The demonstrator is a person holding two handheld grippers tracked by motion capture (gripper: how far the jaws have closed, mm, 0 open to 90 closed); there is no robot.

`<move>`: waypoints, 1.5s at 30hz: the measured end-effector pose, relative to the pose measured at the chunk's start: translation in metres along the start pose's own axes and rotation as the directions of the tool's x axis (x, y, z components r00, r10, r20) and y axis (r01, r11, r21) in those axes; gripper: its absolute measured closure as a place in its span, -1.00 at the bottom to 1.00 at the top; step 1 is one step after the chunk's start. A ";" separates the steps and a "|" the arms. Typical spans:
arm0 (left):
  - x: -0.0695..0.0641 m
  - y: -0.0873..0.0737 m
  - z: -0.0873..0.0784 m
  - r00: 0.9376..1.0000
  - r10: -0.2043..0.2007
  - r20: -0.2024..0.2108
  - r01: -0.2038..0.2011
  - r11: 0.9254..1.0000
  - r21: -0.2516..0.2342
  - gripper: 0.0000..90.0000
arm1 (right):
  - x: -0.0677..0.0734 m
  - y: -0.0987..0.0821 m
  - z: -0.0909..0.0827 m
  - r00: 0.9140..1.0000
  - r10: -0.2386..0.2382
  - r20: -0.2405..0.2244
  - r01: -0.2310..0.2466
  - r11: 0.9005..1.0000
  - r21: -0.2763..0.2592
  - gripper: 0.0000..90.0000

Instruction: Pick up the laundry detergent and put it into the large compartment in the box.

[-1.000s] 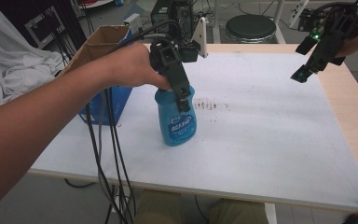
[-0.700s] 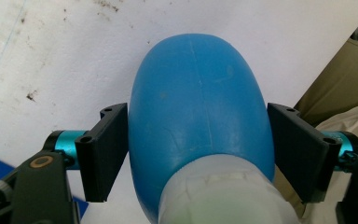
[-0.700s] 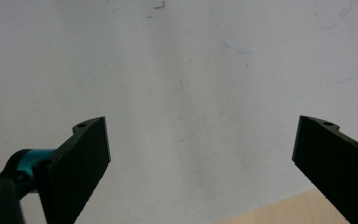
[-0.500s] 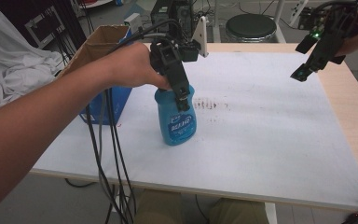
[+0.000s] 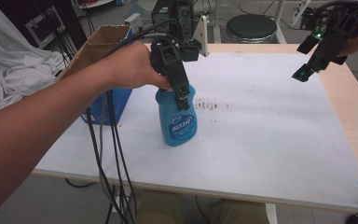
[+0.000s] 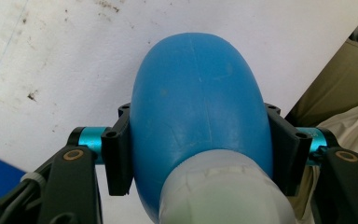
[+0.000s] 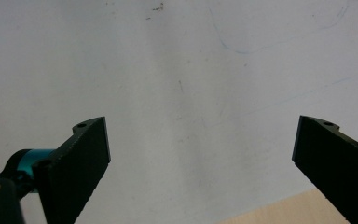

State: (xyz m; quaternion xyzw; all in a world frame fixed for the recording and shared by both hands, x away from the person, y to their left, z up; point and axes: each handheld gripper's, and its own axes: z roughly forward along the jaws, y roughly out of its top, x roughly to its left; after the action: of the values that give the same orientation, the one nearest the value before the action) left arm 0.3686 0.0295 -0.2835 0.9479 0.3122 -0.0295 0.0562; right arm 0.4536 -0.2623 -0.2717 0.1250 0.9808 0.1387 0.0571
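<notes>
The blue bottle (image 5: 177,119) stands upright on the white worktop (image 5: 270,135), a little left of its centre, label facing the person, long axis vertical. The left gripper (image 5: 182,99) comes down on it from about 11 o'clock and clamps the shoulder just below the pale cap (image 6: 223,191); in the left gripper view the black pads (image 6: 119,158) press flat against both flanks of the bottle (image 6: 200,112), the jaws having just been closing onto it. So the bottle sits directly between and below that gripper, and any lift would have to go straight up along its axis. At 9 o'clock from the bottle a blue box (image 5: 114,100) with an open cardboard carton (image 5: 102,39) stands near. The right gripper (image 5: 318,56) hangs well apart at about 2 o'clock, above the worktop's far right corner, its jaws spread wide with nothing between them, as the right gripper view (image 7: 200,154) shows over bare worktop. The left hand (image 5: 130,65) is plainly the nearer one
</notes>
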 end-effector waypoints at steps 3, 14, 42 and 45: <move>0.000 -0.001 -0.008 1.000 0.011 0.002 -0.011 1.000 0.007 -0.18 | 0.000 0.000 0.000 1.000 -0.001 -0.001 0.001 1.000 -0.002 -0.93; 0.010 -0.014 -0.086 1.000 -0.007 -0.026 0.005 0.999 -0.054 -0.18 | -0.004 -0.001 0.000 1.000 0.012 -0.004 -0.012 1.000 -0.006 -0.93; 0.064 -0.070 -0.211 0.999 0.032 -0.023 -0.035 0.991 -0.129 -0.17 | -0.011 0.002 -0.002 0.999 0.035 0.002 -0.035 0.999 -0.015 -0.93; 0.071 -0.079 -0.217 0.999 0.028 -0.035 -0.032 0.991 -0.128 -0.17 | -0.012 0.002 -0.002 0.999 0.032 0.002 -0.032 0.999 -0.018 -0.93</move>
State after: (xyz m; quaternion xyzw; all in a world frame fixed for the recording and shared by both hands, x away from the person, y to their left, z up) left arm 0.3838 0.1614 -0.0819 0.9473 0.3000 0.0071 0.1123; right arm 0.4653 -0.2644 -0.2686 0.1402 0.9773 0.1480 0.0571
